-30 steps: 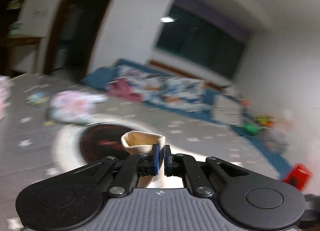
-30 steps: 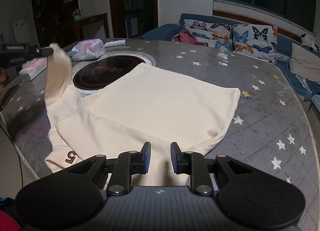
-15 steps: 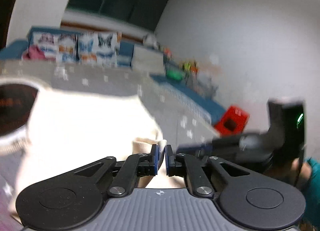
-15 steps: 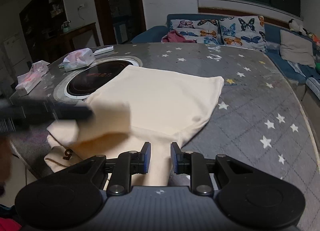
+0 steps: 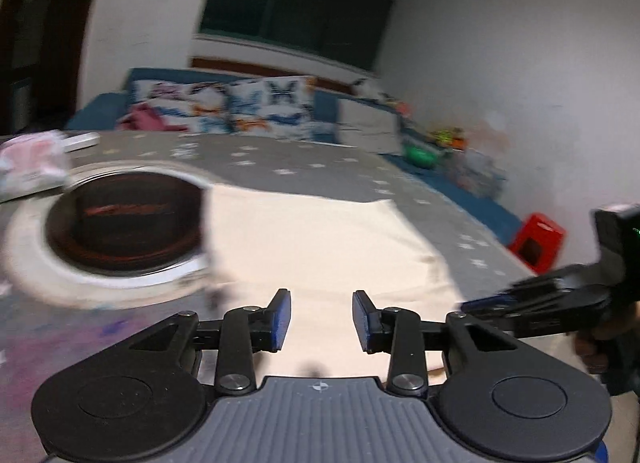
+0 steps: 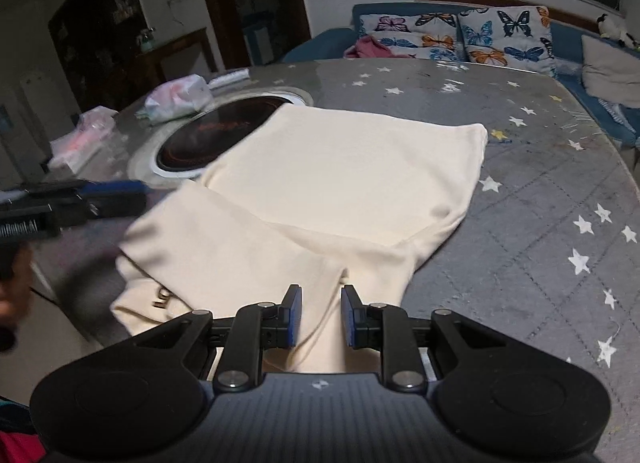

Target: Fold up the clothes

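A cream garment (image 6: 340,183) lies flat on the grey star-print table (image 6: 540,203), one sleeve (image 6: 224,247) folded across its near part. In the left wrist view the garment (image 5: 320,231) spreads just ahead of my left gripper (image 5: 322,321), whose jaws are opening with nothing between the pads. The right wrist view shows that left gripper (image 6: 116,187) blurred at the garment's left edge. My right gripper (image 6: 320,317) hovers over the near hem, pads apart, cloth showing in the gap below but not pinched. It appears blurred at the right (image 5: 472,305).
A round dark hob (image 6: 208,135) is set in the table beside the garment's far left corner. Tissue packs (image 6: 178,97) and a pink pack (image 6: 84,135) lie beyond it. A sofa with butterfly cushions (image 6: 460,35) stands behind; a red stool (image 5: 538,241) sits on the floor.
My left gripper carried the raised sleeve over onto the garment, sank, and let it go as its jaws parted. The right gripper stayed nearly in place.
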`<state>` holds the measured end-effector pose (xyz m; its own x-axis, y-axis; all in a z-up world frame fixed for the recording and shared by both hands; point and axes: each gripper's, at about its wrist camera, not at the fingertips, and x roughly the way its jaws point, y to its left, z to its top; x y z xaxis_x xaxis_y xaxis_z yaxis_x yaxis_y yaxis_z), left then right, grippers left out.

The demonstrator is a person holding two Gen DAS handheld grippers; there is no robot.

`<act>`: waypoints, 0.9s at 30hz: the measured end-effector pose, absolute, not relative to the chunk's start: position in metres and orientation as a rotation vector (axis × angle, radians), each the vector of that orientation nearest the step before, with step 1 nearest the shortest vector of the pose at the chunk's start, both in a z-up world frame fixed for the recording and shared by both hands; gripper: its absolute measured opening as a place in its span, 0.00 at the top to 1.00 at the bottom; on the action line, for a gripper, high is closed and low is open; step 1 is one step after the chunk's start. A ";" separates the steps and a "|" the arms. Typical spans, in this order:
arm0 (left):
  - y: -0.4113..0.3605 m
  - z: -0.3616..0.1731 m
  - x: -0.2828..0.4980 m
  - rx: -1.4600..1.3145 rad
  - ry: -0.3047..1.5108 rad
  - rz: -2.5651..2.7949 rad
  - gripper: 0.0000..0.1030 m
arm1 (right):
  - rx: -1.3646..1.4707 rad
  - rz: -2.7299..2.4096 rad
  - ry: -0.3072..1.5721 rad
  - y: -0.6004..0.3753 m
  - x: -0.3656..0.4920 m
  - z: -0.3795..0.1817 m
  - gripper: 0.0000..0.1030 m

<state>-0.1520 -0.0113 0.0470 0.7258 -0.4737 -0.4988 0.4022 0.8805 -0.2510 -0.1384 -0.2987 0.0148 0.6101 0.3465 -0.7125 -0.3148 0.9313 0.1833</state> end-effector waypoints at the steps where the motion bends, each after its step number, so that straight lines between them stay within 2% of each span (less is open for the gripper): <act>1: -0.005 0.045 -0.152 -0.132 0.589 -0.466 0.64 | 0.047 0.378 0.833 -0.299 -0.138 0.014 0.80; 6: 0.013 0.039 -0.152 -0.147 0.606 -0.413 0.64 | 0.049 0.375 0.841 -0.296 -0.134 0.010 0.80; 8: 0.015 0.039 -0.152 -0.150 0.611 -0.408 0.64 | 0.029 0.371 0.833 -0.292 -0.133 0.012 0.95; 15: 0.007 0.034 -0.142 -0.111 0.626 -0.427 0.64 | -0.051 0.340 0.746 -0.287 -0.136 0.039 0.96; 19: 0.004 0.037 -0.138 -0.097 0.633 -0.438 0.64 | -0.071 0.311 0.808 -0.287 -0.128 0.022 0.94; 27: -0.020 0.042 -0.116 -0.062 0.636 -0.507 0.64 | -0.126 0.340 0.725 -0.282 -0.132 0.036 0.91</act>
<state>-0.1160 -0.0203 0.0421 0.6867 -0.4718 -0.5531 0.4342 0.8764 -0.2085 -0.1323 -0.2815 0.0361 0.6963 0.2611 -0.6685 -0.3475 0.9377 0.0042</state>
